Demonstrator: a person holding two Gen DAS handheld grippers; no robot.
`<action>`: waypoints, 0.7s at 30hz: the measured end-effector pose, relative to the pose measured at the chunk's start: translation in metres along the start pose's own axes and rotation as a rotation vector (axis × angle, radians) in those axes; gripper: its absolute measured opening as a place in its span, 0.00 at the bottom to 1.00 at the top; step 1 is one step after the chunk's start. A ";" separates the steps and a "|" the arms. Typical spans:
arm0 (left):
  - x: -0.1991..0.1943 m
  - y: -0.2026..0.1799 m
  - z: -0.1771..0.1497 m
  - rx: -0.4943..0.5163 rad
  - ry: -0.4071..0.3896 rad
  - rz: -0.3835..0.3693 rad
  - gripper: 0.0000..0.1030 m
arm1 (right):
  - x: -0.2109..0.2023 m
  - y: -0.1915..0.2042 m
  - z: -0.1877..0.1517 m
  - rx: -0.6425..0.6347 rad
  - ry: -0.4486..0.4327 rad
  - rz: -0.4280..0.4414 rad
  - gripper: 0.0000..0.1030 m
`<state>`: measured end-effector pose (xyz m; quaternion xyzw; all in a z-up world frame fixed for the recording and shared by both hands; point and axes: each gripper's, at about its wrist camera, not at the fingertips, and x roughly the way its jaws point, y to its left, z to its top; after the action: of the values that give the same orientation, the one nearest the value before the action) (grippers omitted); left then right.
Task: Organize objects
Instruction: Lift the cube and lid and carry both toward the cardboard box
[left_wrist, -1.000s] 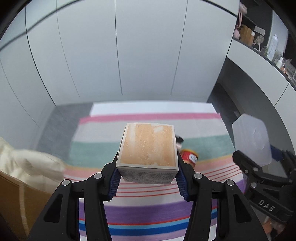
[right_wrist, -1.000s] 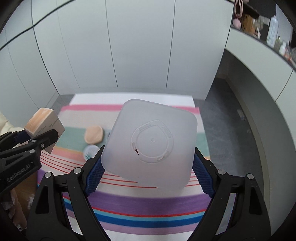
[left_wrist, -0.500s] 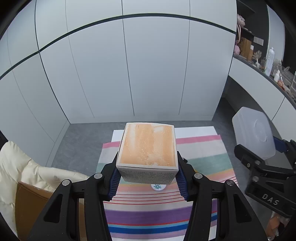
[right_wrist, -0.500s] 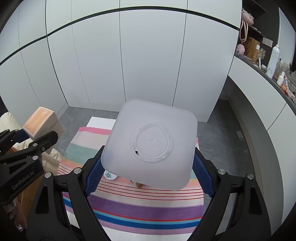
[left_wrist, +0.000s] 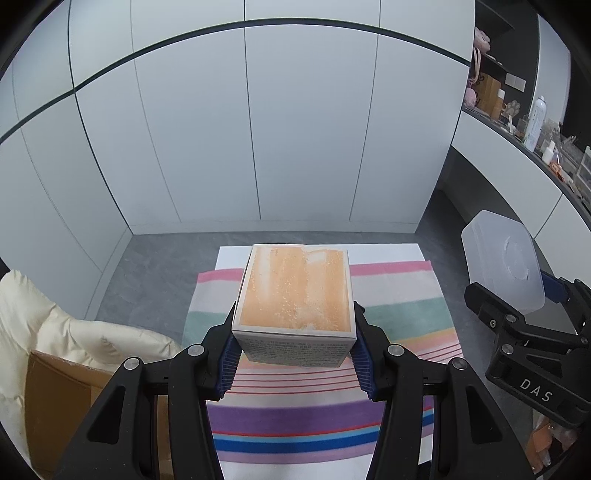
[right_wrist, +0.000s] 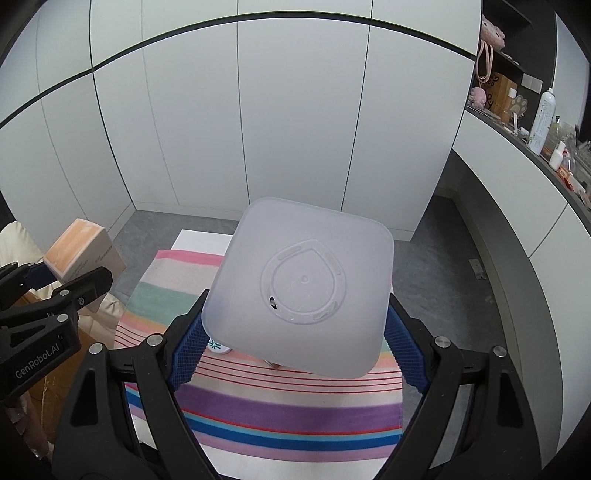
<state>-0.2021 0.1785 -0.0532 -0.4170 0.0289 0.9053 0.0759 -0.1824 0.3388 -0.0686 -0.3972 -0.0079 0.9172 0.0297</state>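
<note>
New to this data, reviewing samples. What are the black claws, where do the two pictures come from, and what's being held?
No robot arm here: a person carries a pair of hand-held tongs in each hand, each with a fisheye camera looking along its two fingers.

The left wrist view shows the left tongs shut on a small orange-topped carton with fine print on its side. The right tongs appear at that picture's right edge.

The right wrist view shows the right tongs shut on a frosted square plastic container, blue pads against its sides.

Below both lies a striped cloth on a white table; a small white item with a green mark peeks out under the container. At the left are a cardboard box and a cream padded jacket.
</note>
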 end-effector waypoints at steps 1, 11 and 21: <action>-0.001 -0.001 0.000 0.002 0.003 -0.003 0.51 | -0.001 -0.001 -0.001 0.002 0.001 0.004 0.86; -0.031 -0.002 -0.020 0.020 -0.006 0.003 0.51 | -0.029 -0.002 -0.020 -0.005 -0.009 0.021 0.86; -0.078 0.010 -0.059 0.037 -0.021 0.019 0.51 | -0.066 0.008 -0.067 -0.007 0.009 0.060 0.86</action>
<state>-0.1099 0.1526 -0.0327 -0.4055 0.0485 0.9097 0.0755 -0.0893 0.3259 -0.0667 -0.4015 0.0011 0.9159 0.0008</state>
